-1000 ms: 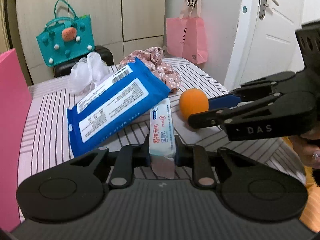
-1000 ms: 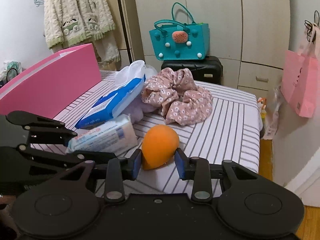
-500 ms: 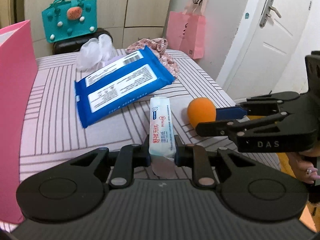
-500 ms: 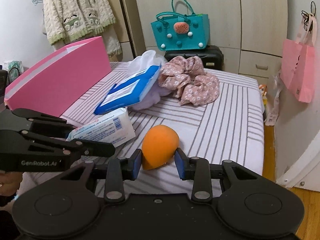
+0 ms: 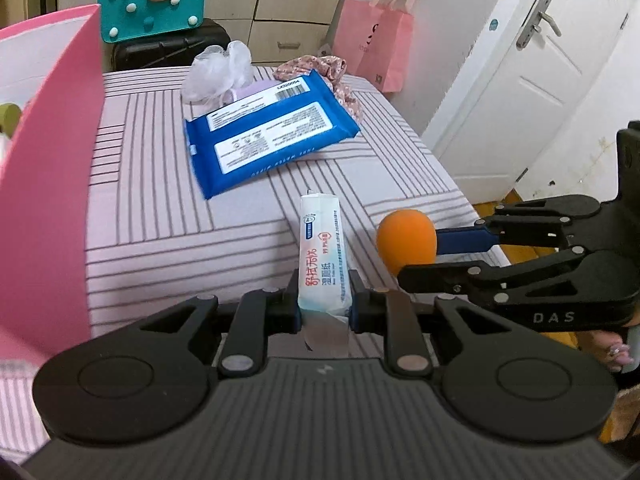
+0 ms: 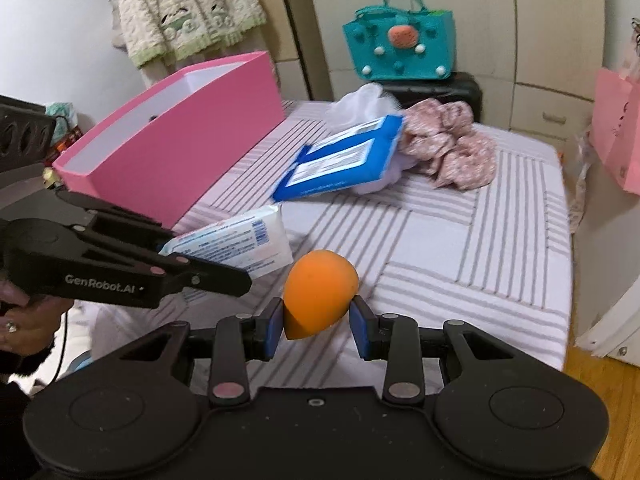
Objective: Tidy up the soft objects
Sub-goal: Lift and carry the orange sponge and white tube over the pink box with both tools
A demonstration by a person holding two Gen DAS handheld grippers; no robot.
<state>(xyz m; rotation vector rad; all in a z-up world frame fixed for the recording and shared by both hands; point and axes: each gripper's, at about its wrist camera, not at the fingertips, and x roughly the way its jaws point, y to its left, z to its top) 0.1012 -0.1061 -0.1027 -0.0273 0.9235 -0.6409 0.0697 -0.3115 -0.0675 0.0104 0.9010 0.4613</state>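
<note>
With the left hand-held gripper (image 5: 323,312) clenched on the wipes packet (image 5: 323,260) and the right hand-held gripper (image 6: 316,326) grasping the orange sponge (image 6: 320,292), both held above the striped bed (image 6: 460,240), we judged it best to keep both grips firm and carry them level over the pink box (image 6: 172,140) rim before releasing.

The near half of the striped table (image 6: 472,240) lies bare, so there is passing room on the right. On the left, the tall wall of the pink box (image 6: 180,148) stands in the way (its top is open). Farther back, the blue wipes pack (image 5: 268,136), white plastic bag (image 5: 216,72) and floral cloth (image 6: 452,144) crowd the middle.
</note>
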